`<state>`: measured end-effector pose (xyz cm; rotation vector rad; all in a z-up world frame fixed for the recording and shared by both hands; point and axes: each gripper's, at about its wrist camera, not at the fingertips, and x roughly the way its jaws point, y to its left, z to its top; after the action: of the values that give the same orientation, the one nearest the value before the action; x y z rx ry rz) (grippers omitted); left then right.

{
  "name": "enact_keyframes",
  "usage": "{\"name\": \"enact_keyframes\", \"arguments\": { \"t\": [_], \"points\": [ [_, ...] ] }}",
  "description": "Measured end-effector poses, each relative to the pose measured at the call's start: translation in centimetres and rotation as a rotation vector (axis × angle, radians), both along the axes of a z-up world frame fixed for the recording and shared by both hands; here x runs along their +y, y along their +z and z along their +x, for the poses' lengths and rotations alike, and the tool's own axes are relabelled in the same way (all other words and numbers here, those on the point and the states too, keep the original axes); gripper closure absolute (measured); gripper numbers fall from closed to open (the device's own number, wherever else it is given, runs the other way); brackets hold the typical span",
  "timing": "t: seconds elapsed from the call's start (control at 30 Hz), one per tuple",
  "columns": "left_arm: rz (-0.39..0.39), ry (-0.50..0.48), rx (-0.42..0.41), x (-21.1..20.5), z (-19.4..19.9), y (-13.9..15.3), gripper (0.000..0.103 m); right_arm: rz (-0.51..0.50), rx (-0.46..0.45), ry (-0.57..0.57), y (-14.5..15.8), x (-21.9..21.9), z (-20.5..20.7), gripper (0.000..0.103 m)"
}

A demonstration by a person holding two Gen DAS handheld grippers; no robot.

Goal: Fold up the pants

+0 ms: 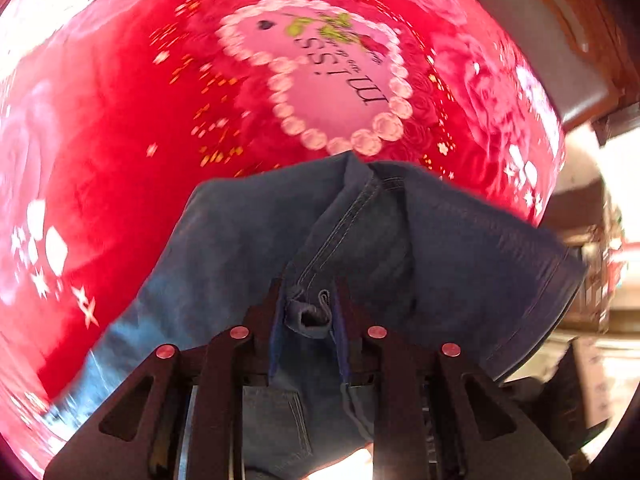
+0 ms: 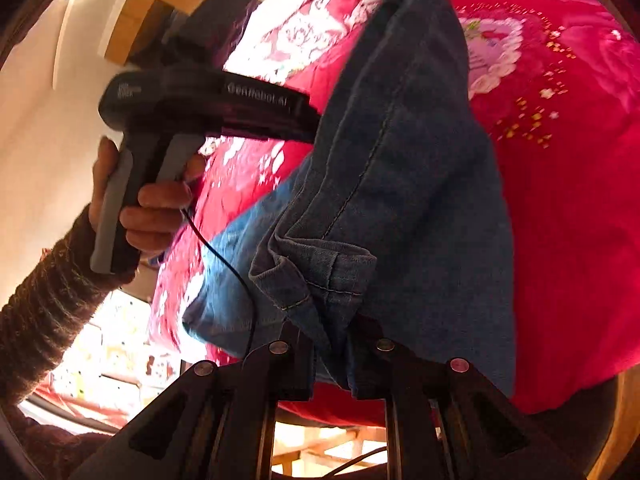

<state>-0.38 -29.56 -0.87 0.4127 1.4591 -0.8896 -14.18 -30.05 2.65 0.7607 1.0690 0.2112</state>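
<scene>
Blue denim pants [image 1: 256,240] hang lifted over a red flowered blanket [image 1: 104,128]. My left gripper [image 1: 307,304] is shut on a bunched fold of the pants with a seam running up from it. In the right wrist view my right gripper [image 2: 331,344] is shut on a hemmed edge of the pants [image 2: 400,184], which stretch up and away. The left gripper's black body [image 2: 208,100], held by a hand, reaches into the pants from the left; its fingers are hidden by the cloth.
The blanket [image 2: 568,200] covers a bed and carries a pink heart print [image 1: 332,76]. A wooden headboard [image 1: 560,20] stands at the upper right. The bed's edge and floor clutter [image 2: 120,352] lie at the lower left of the right wrist view.
</scene>
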Motion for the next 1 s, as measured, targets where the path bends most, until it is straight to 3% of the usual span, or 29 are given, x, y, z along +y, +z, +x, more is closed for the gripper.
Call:
{"name": "enact_keyframes", "arguments": {
  "t": [0.17, 0.3, 0.37, 0.4, 0.47, 0.6, 0.77, 0.87, 1.0],
  "points": [
    [-0.050, 0.154, -0.008, 5.2, 1.3, 0.9, 0.083, -0.036, 0.075, 0.074, -0.6, 1.8, 0.8, 0.085],
    [-0.126, 0.267, 0.017, 10.2, 1.7, 1.7, 0.083, -0.023, 0.091, 0.083, 0.2, 1.3, -0.2, 0.074],
    [-0.168, 0.314, 0.053, 12.4, 1.0, 1.5, 0.075, -0.032, 0.091, 0.107, 0.8, 0.9, -0.6, 0.068],
    [-0.181, 0.325, 0.080, 13.1, 0.4, 1.2, 0.070, -0.029, 0.088, 0.116, 1.3, 0.6, -1.0, 0.066],
    [-0.199, 0.309, 0.125, 13.6, -1.5, 0.5, 0.070, -0.020, 0.066, 0.097, 2.5, -0.5, -1.6, 0.066],
    [-0.207, 0.214, 0.171, 12.4, -6.4, -0.7, 0.070, -0.014, 0.041, -0.041, 3.7, -4.6, -1.6, 0.065],
    [-0.174, 0.189, 0.261, 10.2, -10.3, -4.3, 0.070, -0.022, 0.006, -0.056, 4.8, -6.8, 3.1, 0.064],
    [-0.165, 0.263, 0.329, 10.4, -10.5, -6.5, 0.070, -0.031, 0.029, 0.016, 4.2, -5.1, 8.0, 0.059],
    [-0.236, 0.390, 0.405, 12.5, -8.9, -6.8, 0.070, -0.110, 0.083, 0.165, 3.1, -1.3, 13.8, 0.058]
  ]
}}
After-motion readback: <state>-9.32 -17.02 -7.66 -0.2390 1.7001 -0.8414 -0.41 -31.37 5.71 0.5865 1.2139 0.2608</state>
